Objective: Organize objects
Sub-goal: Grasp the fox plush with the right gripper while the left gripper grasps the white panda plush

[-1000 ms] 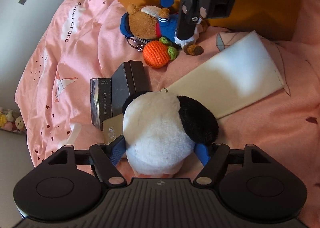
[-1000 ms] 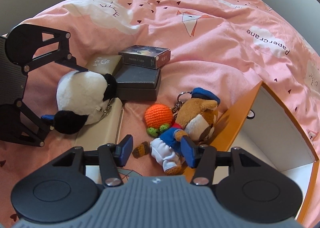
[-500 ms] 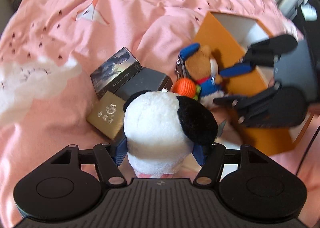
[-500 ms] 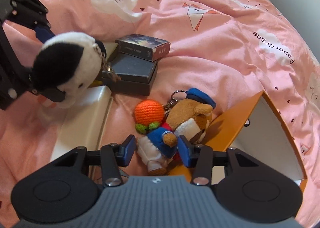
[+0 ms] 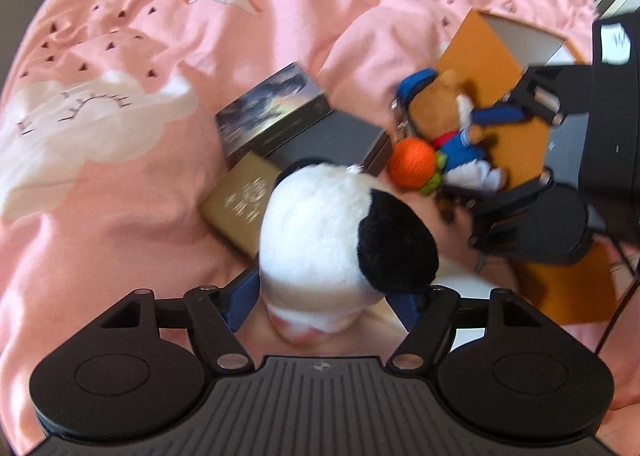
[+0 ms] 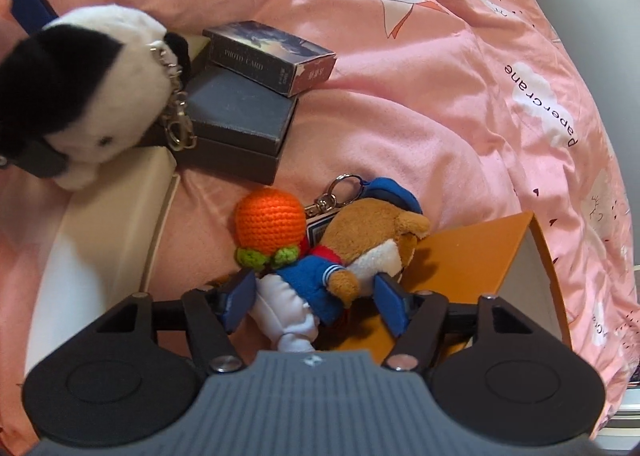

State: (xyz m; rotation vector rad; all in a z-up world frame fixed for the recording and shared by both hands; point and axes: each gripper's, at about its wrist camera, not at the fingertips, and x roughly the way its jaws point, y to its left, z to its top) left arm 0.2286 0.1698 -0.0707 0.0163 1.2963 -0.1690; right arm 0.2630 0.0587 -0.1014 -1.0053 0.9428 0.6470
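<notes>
The left hand-held gripper [image 5: 324, 302] is clamped on a black-and-white panda plush [image 5: 340, 232], held off the bed, its keychain clasp [image 6: 178, 124] dangling. The right hand-held gripper [image 6: 316, 298] has just been opening; its jaws stand apart on either side of a bear plush in a blue sailor suit [image 6: 340, 260], pads not pressing it. The bear lies on the pink bedspread [image 6: 420, 104] against the wall of an orange box [image 6: 472, 256], a crocheted orange [image 6: 270, 218] touching it. Beyond, a photo-card box [image 6: 268, 56] rests on a dark grey box [image 6: 240, 124]; a gold box [image 5: 240, 204] lies just beside them.
</notes>
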